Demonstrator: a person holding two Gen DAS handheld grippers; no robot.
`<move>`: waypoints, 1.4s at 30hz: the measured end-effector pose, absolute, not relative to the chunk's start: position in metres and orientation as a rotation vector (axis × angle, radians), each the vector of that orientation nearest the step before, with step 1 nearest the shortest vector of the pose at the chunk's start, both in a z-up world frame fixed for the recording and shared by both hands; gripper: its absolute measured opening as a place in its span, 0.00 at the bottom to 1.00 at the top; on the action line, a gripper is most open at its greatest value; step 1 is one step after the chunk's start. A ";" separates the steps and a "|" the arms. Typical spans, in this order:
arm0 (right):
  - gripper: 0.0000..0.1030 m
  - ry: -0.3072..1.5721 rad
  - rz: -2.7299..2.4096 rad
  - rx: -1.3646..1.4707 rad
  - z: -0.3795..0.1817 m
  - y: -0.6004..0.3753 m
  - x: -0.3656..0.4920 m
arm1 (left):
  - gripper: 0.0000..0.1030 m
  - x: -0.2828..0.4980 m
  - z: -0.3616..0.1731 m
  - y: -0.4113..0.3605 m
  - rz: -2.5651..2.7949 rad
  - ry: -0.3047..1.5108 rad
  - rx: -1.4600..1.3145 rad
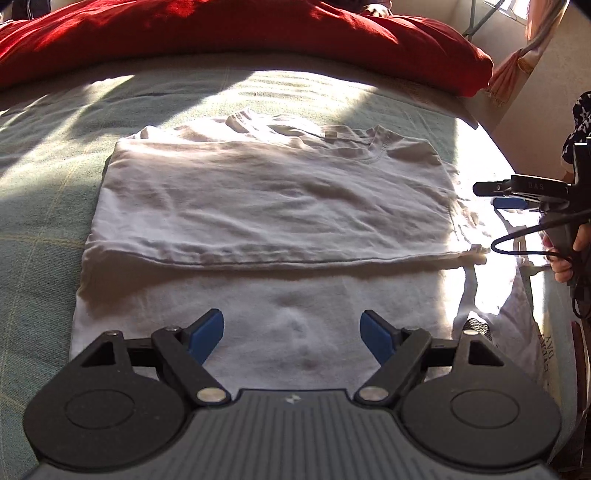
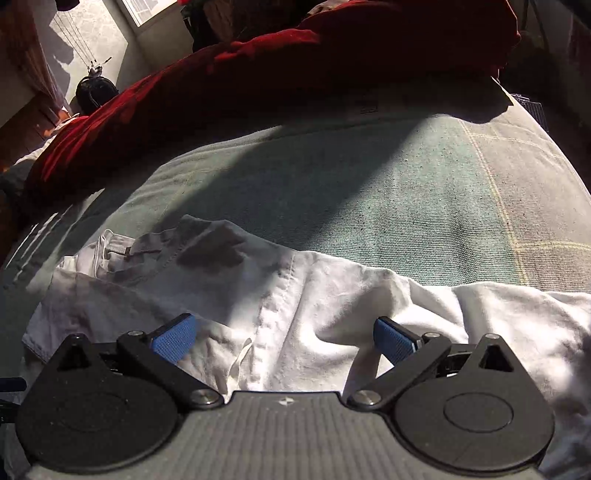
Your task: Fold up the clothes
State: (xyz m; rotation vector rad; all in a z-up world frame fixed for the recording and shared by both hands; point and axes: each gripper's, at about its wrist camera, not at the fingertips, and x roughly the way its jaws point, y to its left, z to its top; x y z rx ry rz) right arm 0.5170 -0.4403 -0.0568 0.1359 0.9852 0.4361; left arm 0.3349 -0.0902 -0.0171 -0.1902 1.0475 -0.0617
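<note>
A white T-shirt (image 1: 266, 206) lies partly folded on a green bedspread (image 1: 44, 177) — a red blanket (image 1: 258, 33) bunched behind it. The left hand-held gripper (image 1: 291, 334) and the right hand-held gripper (image 2: 284, 338) hover over the cloth, jaws wide apart, gripping nothing.

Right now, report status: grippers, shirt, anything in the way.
Left gripper open, over the near part of the white T-shirt. Right gripper open, empty, above the shirt's edge. Shirt partly folded on green bedspread. Red blanket beyond, clear of shirt.
</note>
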 end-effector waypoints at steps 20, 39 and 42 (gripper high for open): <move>1.00 0.885 0.224 0.273 -0.046 -0.566 0.501 | 0.78 0.415 0.005 -0.169 -0.167 0.968 -0.143; 1.00 0.915 0.270 0.239 -0.032 -0.549 0.454 | 0.79 0.580 -0.058 -0.243 -0.405 0.940 -0.226; 1.00 0.915 0.274 0.244 -0.029 -0.549 0.453 | 0.78 0.582 -0.046 -0.234 -0.382 0.914 -0.243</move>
